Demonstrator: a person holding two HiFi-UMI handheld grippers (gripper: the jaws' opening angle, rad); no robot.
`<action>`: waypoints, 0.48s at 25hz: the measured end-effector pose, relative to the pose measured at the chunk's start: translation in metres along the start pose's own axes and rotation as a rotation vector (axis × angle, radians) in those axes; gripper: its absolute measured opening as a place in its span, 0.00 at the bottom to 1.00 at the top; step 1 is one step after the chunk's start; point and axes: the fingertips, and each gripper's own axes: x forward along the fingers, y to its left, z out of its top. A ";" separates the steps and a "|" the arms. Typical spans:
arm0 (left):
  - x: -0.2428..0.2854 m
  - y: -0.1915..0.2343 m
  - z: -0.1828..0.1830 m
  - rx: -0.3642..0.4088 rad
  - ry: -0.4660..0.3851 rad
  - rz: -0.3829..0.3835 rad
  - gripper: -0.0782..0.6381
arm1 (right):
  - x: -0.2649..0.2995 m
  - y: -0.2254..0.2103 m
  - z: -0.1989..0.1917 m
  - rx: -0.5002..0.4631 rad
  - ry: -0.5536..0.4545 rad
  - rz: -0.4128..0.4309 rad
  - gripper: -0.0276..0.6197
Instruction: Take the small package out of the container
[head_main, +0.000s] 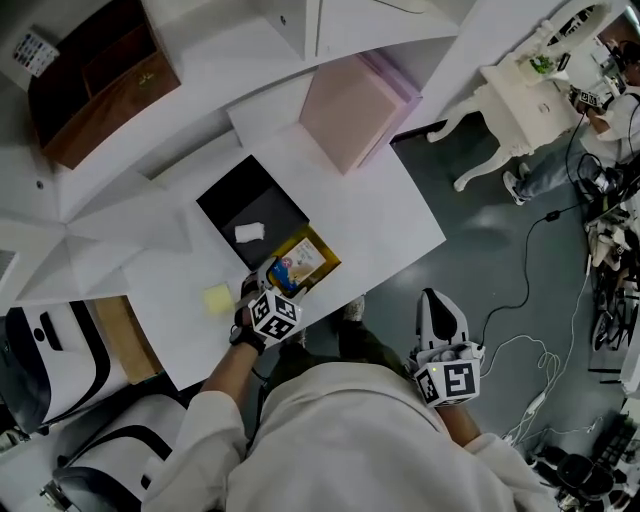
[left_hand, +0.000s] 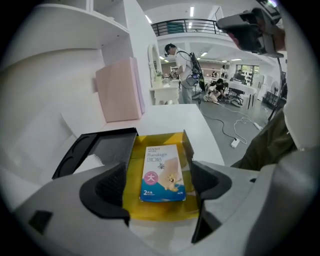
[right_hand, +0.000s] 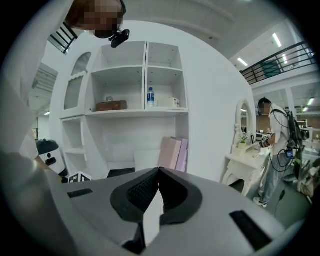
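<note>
Left gripper view has the small package (left_hand: 162, 172) whole: a flat carton lying face up, light blue and white with a tan patch, a pink roundel and a little cartoon figure. "Bandage" is legible at the top, but the smaller print is too fine to read. It rests on the floor of the yellow container (left_hand: 160, 214), a shallow open tray. The tray's left wall is hidden behind the left gripper (left_hand: 159, 186), whose fingers stand wide apart at 9 and 3 o'clock of the package's near end, gripping nothing. Whether they touch the tray walls cannot be told.

In the head view the same gripper and its marker cube cover the near corner of tray and package, so only the far part of the carton shows. A black box (head_main: 262, 190) touches the tray at its 10 o'clock. It holds a small white thing (head_main: 249, 232) too blurred to identify. A pale yellow pad (head_main: 217, 298) lies at the tray's 8 o'clock, and a pink board (head_main: 350, 110) stands at 1 o'clock, all on the white table (head_main: 385, 225).

The right gripper (head_main: 434, 298) hangs at 4 o'clock, well apart, off the table edge over the grey floor. Its own view shows the fingers pressed together with nothing between them.
</note>
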 end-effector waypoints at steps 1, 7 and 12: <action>0.006 -0.001 -0.001 0.003 0.013 -0.003 0.69 | 0.000 -0.004 -0.002 0.001 0.005 -0.002 0.08; 0.042 -0.006 -0.013 0.014 0.107 -0.018 0.69 | -0.002 -0.028 -0.011 0.004 0.030 -0.027 0.08; 0.064 -0.007 -0.023 0.011 0.175 -0.030 0.69 | -0.003 -0.047 -0.015 0.005 0.048 -0.055 0.08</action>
